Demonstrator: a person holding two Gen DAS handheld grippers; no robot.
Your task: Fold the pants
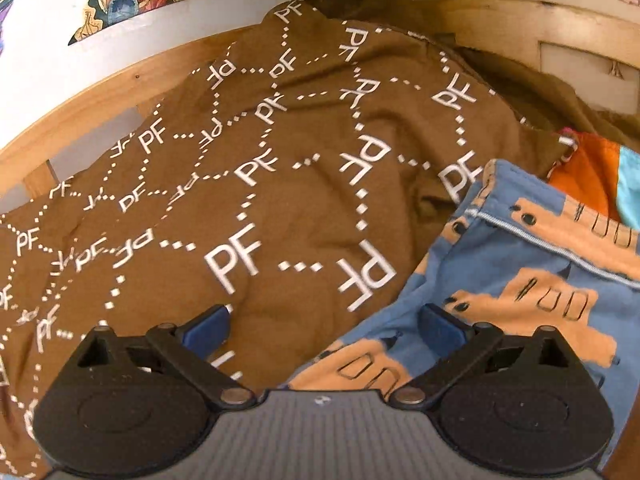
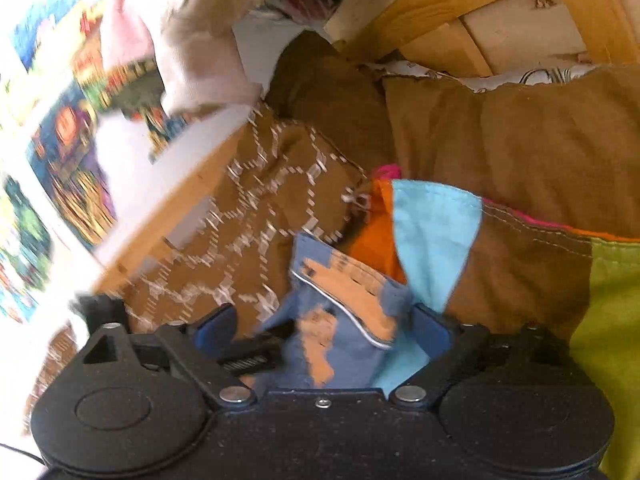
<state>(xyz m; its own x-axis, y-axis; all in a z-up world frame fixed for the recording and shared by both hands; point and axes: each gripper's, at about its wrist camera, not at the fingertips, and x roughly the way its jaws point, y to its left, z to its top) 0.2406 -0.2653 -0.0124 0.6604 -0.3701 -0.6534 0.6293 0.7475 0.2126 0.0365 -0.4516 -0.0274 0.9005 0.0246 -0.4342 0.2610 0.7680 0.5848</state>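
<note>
You've got a wooden crate (image 1: 100,92) stuffed with clothes here: a brown garment with white PF lettering (image 1: 256,184) sprawls across most of it, with the blue pants with orange blocks (image 1: 520,280) lying on top at the right and an orange and light-blue piece (image 2: 420,224) tucked beside them. Your left gripper (image 1: 324,324) hangs wide open over the pile, gripping nothing. Your right gripper (image 2: 324,332) has its jaws spread wide with a bunched fold of the blue pants between them, but the pads aren't pressing on it.
</note>
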